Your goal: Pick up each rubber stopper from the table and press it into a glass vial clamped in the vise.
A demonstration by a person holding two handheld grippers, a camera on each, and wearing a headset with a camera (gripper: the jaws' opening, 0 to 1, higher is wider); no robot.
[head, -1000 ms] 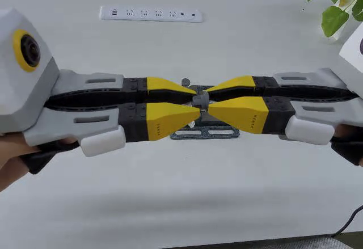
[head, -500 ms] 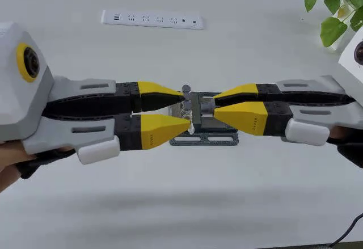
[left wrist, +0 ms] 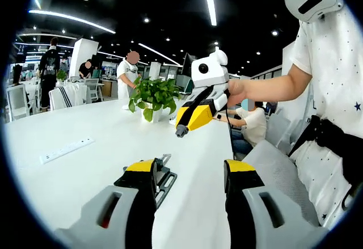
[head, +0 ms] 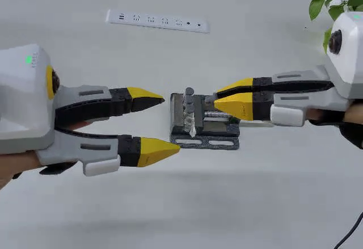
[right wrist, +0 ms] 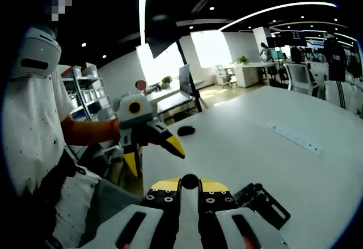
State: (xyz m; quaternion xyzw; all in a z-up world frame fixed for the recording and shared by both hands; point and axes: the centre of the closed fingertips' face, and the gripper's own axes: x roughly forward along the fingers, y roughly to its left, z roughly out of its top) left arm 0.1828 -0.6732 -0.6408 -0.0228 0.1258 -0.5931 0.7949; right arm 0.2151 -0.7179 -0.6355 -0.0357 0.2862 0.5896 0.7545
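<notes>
Right tongs (head: 218,99) are closed together on a dark rubber stopper (right wrist: 189,181), pinched right at the tips. That grip leaves the plug end free to go in. Left tongs (head: 164,122) are spread wide apart and hold nothing. They hover just off the vise (head: 205,130), on the side opposite your right tongs.

The vise sits on the counter (head: 181,203) between the two sets of tips. The glass vial (head: 191,125) stands upright in its clamp, on the side nearer your left tongs, so neither tool has to steady it. A grey cap-like piece (head: 189,92) sits at the top, in line with the vial. I'd read it as a stopper already seated, but can't confirm.

The stopper in your right tongs is near the vial, not touching.

My read: you're at the align step. Get the stopper square to the vial mouth first, because an off-axis push could skid it off the glass.
</notes>
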